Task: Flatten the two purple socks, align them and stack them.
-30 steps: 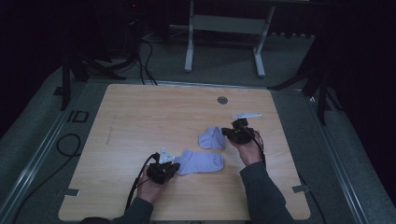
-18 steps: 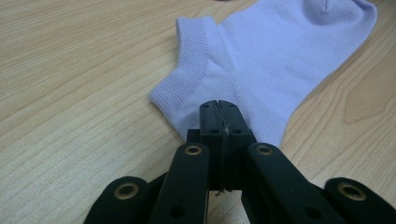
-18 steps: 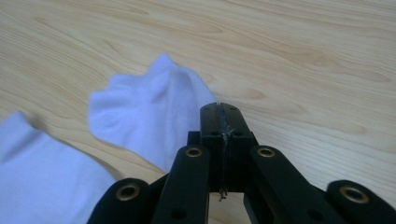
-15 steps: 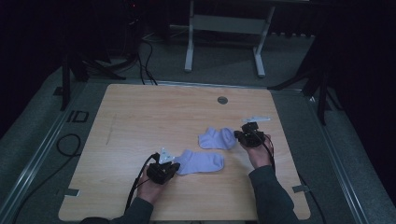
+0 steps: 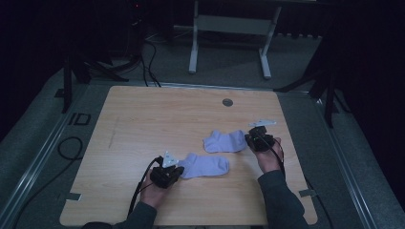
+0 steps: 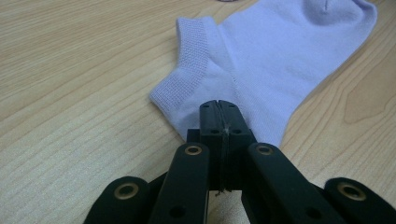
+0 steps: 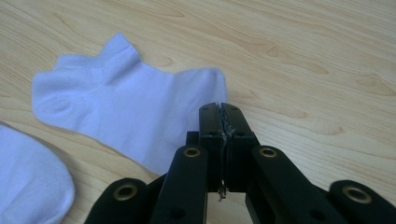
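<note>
1. High view: two socks lie apart on the table (image 5: 124,124); the left gripper (image 5: 175,170) is at the near sock (image 5: 206,165), the right gripper (image 5: 252,139) at the far sock (image 5: 224,141).
2. Left gripper view: jaws pressed together, seemingly pinching the near sock's (image 6: 275,60) edge.
3. Right gripper view: jaws pressed together at the far sock's (image 7: 126,107) end. Pairing looks under way; next, drag one sock over the other.

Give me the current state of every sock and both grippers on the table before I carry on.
Near pale lilac ankle sock: lying flat on the wooden table, cuff end at the left gripper.
Far pale lilac ankle sock: lying flat, apart from the near one, one end at the right gripper.
Left gripper: jaws shut, tips over the near sock's edge.
Right gripper: jaws shut, tips at the far sock's end.
</note>
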Demonstrator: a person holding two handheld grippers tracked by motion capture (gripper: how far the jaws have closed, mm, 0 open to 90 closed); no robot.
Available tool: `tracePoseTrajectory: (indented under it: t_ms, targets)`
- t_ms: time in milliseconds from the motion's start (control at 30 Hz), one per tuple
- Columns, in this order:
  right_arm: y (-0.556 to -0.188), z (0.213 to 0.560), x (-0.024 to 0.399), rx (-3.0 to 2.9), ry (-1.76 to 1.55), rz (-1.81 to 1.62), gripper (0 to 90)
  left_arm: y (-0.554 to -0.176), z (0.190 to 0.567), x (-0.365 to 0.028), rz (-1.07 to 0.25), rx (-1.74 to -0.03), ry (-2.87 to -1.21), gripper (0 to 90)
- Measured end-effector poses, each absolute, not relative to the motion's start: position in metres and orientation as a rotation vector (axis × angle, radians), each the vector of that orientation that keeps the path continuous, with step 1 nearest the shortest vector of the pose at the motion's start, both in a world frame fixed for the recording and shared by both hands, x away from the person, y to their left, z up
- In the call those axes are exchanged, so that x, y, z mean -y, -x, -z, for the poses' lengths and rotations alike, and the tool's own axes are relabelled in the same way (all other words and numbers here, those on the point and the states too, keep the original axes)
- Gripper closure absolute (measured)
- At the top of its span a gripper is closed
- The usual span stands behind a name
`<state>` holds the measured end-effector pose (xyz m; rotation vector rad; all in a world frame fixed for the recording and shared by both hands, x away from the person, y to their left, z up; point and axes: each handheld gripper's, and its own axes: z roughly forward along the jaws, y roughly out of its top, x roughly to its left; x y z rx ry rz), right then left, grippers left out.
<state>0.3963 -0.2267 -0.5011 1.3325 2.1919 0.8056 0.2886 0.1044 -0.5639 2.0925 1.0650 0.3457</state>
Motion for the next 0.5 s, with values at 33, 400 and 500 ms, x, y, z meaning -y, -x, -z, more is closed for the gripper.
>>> tracePoseTrajectory:
  t_ms: [33,400,500]
  targets:
    - [-0.396,0.501,0.228,-2.191,-1.331,-0.803,87.6,-0.289,0.564,-0.104,-0.346,-1.065,-2.093,89.4]
    - [-0.394,0.497,0.221,-2.197,-1.274,-0.84,69.7,-0.288,0.564,-0.105,-0.345,-1.067,-2.091,89.5]
    - [-0.394,0.498,0.211,-2.224,-1.222,-0.859,66.5,-0.289,0.564,-0.105,-0.344,-1.066,-2.089,89.4]
